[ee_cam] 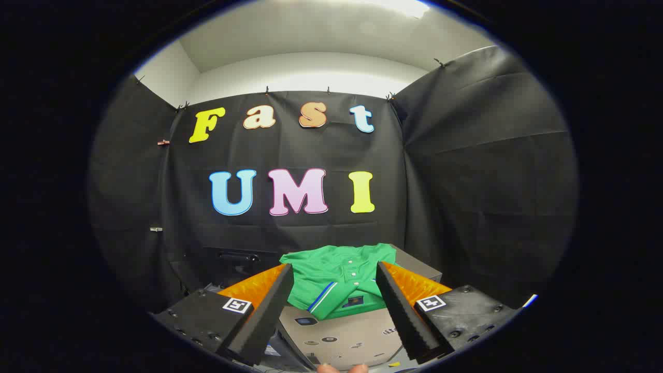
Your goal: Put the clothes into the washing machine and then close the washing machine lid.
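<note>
While the gripper hangs above the washing machine, its two black fingers stand spread wide apart with nothing clasped between them, the ridged inner faces of the pads turned toward each other across the gap. Between the fingers, and just ahead of their tips, a green shirt lies folded on the far part of the washing machine's grey top. White buttons run down the shirt's front, a blue and white stripe edges the hem nearest the fingers, and a small dark tag sits low on the cloth beside that stripe; whatever is written on the tag is too small to make out. Orange cloth lies under and beside the shirt, spreading out past both fingers on the same top. On each finger's black base sits a square black-and-white marker, a coded pattern rather than readable writing. Nearer than the shirt, the washing machine's flat grey surface carries a small dark panel and several round stickers, their print too small to read. Whether this surface is the lid, and whether it is open or closed, cannot be told. Behind the washing machine hangs the booth's black cloth wall.
</note>
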Available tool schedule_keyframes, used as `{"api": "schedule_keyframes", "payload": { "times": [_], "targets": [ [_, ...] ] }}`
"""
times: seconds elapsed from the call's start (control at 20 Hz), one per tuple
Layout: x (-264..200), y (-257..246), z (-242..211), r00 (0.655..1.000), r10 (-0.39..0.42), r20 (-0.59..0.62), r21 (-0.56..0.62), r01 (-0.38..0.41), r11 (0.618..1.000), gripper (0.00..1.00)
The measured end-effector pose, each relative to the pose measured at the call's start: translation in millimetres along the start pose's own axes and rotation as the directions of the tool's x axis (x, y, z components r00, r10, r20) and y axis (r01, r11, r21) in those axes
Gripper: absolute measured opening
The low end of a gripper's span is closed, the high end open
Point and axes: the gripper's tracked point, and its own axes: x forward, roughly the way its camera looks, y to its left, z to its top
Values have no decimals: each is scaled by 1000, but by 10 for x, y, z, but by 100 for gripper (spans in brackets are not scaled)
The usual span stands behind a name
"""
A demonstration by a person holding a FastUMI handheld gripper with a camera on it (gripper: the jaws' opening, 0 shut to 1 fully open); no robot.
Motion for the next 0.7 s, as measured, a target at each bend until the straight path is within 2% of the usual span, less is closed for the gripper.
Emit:
{"api": "schedule_keyframes", "payload": {
  "times": [0.7],
  "targets": [
    [24, -9, -41, 1000, 6, -14, -14, -6, 1000, 99]
  ]
}}
